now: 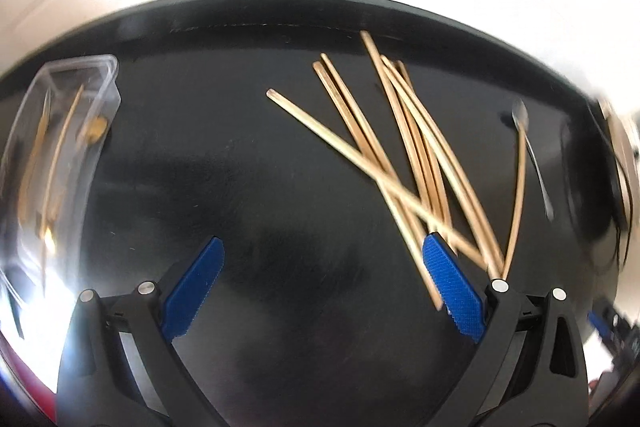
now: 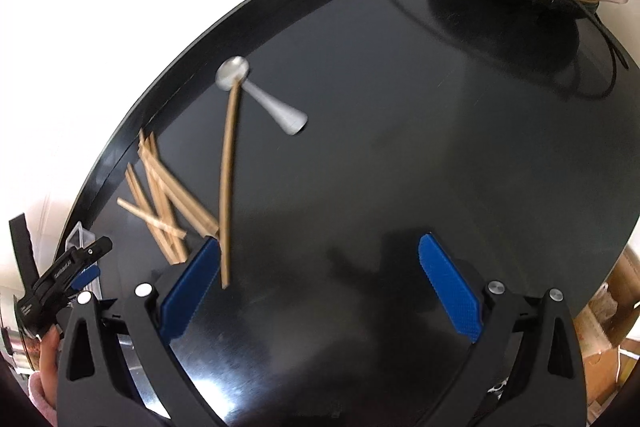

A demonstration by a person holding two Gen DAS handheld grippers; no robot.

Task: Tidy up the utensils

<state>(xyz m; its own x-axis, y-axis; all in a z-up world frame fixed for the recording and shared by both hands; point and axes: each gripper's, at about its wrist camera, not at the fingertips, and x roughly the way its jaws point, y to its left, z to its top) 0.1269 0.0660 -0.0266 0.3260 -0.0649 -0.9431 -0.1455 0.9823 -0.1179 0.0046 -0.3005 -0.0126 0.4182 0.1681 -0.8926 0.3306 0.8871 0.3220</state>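
Clearly both hand-held grippers, left [image 1: 322,281] and right [image 2: 320,279], gape empty above the counter [image 1: 240,167]; take one chopstick [image 2: 229,183] off the spoon [image 2: 260,95], clear of the pile [image 1: 400,155].

The left wrist camera is looking forward and down along its own blue fingers [image 1: 196,287] at a black table [image 1: 248,163], sitting close above the surface and facing the far edge and a bright wall. The right wrist camera is looking down at the same table [image 2: 400,147] from a rolled angle, slightly farther off. Both views are sharing the chopstick pile [image 1: 400,155] [image 2: 160,199], the single chopstick [image 1: 518,195] [image 2: 228,179] and the spoon [image 1: 532,151] [image 2: 260,95]. The left gripper [image 2: 76,275] is appearing at the right view's lower left edge.
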